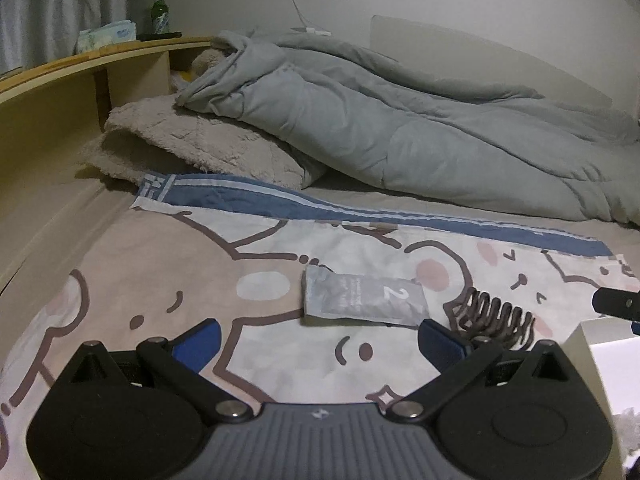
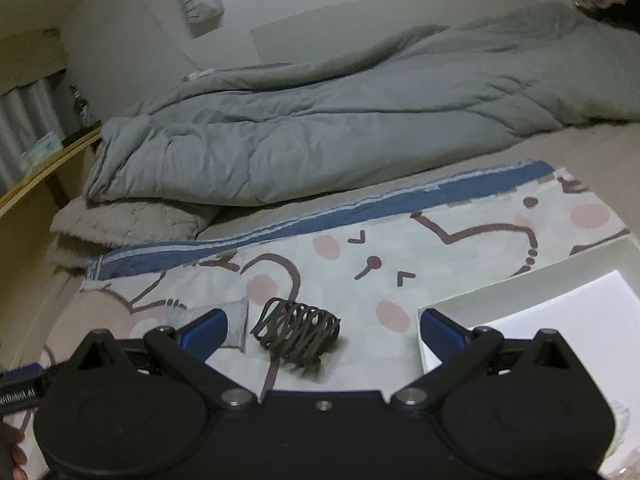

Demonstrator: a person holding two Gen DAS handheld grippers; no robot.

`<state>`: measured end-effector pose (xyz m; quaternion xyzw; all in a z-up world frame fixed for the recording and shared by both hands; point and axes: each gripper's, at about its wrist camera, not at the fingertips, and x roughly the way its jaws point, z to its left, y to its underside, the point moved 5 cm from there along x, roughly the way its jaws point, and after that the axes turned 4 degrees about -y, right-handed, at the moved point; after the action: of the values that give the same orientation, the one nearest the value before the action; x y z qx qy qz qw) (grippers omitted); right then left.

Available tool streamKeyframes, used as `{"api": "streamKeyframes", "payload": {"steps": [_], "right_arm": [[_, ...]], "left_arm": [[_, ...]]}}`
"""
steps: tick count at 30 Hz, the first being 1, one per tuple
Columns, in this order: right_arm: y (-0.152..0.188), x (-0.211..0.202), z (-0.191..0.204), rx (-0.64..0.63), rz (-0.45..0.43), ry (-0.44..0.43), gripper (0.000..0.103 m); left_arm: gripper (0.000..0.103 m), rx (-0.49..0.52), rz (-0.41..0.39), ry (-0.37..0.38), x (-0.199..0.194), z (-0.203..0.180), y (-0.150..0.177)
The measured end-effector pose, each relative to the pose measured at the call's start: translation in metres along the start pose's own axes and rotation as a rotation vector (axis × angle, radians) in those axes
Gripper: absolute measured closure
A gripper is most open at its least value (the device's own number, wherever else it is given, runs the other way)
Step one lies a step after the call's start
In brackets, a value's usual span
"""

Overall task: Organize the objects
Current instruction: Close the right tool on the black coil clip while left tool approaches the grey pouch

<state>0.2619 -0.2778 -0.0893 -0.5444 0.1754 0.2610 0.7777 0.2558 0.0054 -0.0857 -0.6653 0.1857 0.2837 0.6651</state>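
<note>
Lying on the bed: a cartoon-print cloth (image 1: 160,280) with a blue stripe along its far edge carries all the task's things.
Landmark: the brown claw hair clip (image 2: 298,330), on its side on the cloth.
Packet: a grey sachet (image 1: 362,298) marked "2" lies flat on the cloth just left of the clip, apart from it.
Box: a white open box (image 2: 520,280) sits on the cloth to the right of the clip, its near-left corner close to the right gripper's right finger.
Behind the clip: a rumpled grey duvet (image 1: 380,128) runs across the far side of the bed; a beige fleece blanket (image 1: 192,140) lies folded under the duvet's left end.
Further left of the clip: a wooden headboard shelf (image 1: 80,64) holds a green bottle (image 1: 160,10) and a pack of tissues (image 1: 106,36).
In the way: nothing lies between either gripper and the clip or sachet.
Left gripper (image 1: 320,342): low over the cloth, level, pointing at the sachet; jaws spread wide, nothing between them.
Right gripper (image 2: 324,330): low over the cloth, pointing at the clip, which lies between its blue fingers (image 2: 208,332) without touching either; jaws spread wide, holding nothing.
Edge of view: part of the right gripper shows at the right rim of the left wrist view, above the box.
</note>
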Motion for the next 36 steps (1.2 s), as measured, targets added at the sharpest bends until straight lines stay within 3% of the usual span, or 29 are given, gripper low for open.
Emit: {"api": "streamKeyframes", "payload": {"steps": [5, 10, 13, 17, 20, 24, 28, 32, 36], "right_arm": [[-0.001, 0.026, -0.007, -0.017, 0.036, 0.060, 0.004], [0.000, 0.048, -0.011, 0.044, 0.070, 0.002, 0.013], [-0.001, 0.056, -0.009, 0.057, 0.072, -0.030, 0.015], [-0.003, 0.065, -0.011, 0.072, 0.051, -0.062, 0.030], [-0.004, 0.072, -0.017, 0.121, 0.053, -0.083, 0.032], [0.000, 0.083, -0.022, 0.170, 0.082, -0.106, 0.039], [0.005, 0.092, -0.025, 0.200, 0.103, -0.120, 0.053], [0.013, 0.100, -0.031, 0.308, 0.120, -0.143, 0.061], [0.022, 0.109, -0.032, 0.350, 0.178, -0.135, 0.067]], "left_arm": [[0.000, -0.018, 0.022, 0.003, 0.033, 0.002, -0.003], [0.003, -0.211, 0.079, 0.023, 0.073, 0.021, -0.007], [0.014, -0.365, 0.115, 0.063, 0.099, 0.030, -0.007], [0.027, -0.566, 0.179, 0.090, 0.126, 0.034, 0.004], [0.037, -0.668, 0.223, 0.126, 0.143, 0.029, 0.012], [0.045, -0.720, 0.244, 0.132, 0.157, 0.023, 0.020], [0.055, -0.773, 0.207, 0.123, 0.162, 0.024, 0.021], [0.067, -0.799, 0.209, 0.097, 0.163, 0.029, 0.020], [0.094, -0.793, 0.204, 0.065, 0.162, 0.034, 0.017]]}}
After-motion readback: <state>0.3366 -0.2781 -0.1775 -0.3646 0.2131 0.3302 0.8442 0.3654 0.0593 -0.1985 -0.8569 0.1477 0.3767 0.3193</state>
